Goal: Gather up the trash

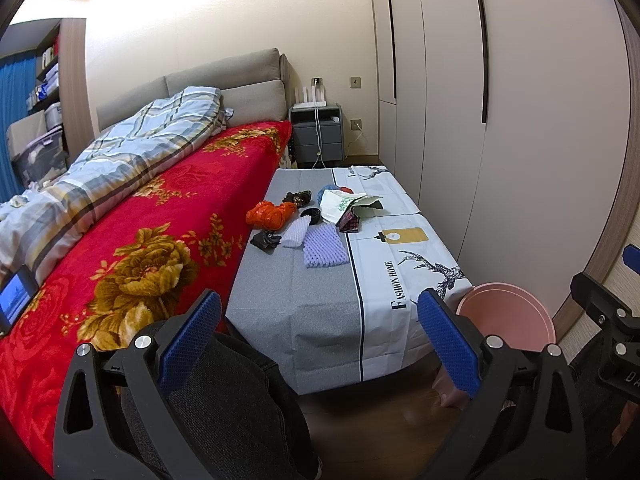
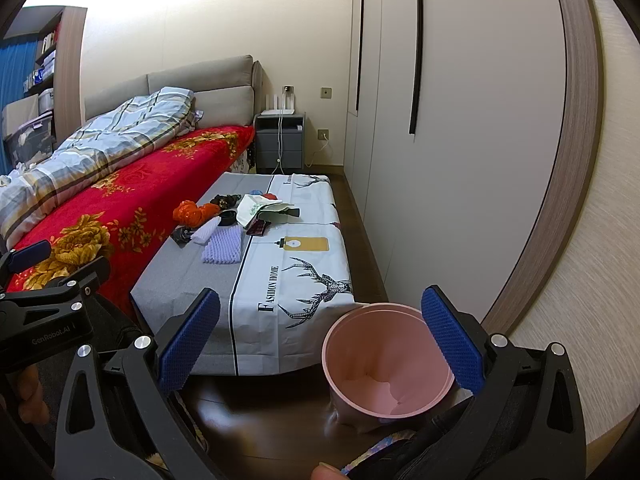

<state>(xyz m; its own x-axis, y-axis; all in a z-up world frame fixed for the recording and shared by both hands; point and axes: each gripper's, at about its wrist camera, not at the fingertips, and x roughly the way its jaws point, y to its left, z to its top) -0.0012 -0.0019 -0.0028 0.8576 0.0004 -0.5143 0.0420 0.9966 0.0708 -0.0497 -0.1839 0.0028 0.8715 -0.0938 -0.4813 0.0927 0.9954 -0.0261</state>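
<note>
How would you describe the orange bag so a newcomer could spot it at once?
Find the low cloth-covered table beside the red bed. In the trash pile at its middle, the orange bag lies nearest the bed. It is the only bright orange, crumpled, glossy piece there.

A bed [image 1: 132,240] under a red floral blanket [image 1: 168,216] faces tall white wardrobes [image 1: 500,100]; a grey nightstand [image 1: 317,132] stands beside its headboard [image 1: 224,92].

place: home bedroom | bed [image 1: 168,216] with red floral blanket, plaid duvet [image 1: 132,148], padded headboard [image 1: 224,80] | grey nightstand [image 1: 316,134] by wall sockets | tall built-in wardrobe doors [image 1: 448,80] | shelving [image 1: 46,80] with storage boxes, blue curtain
</note>
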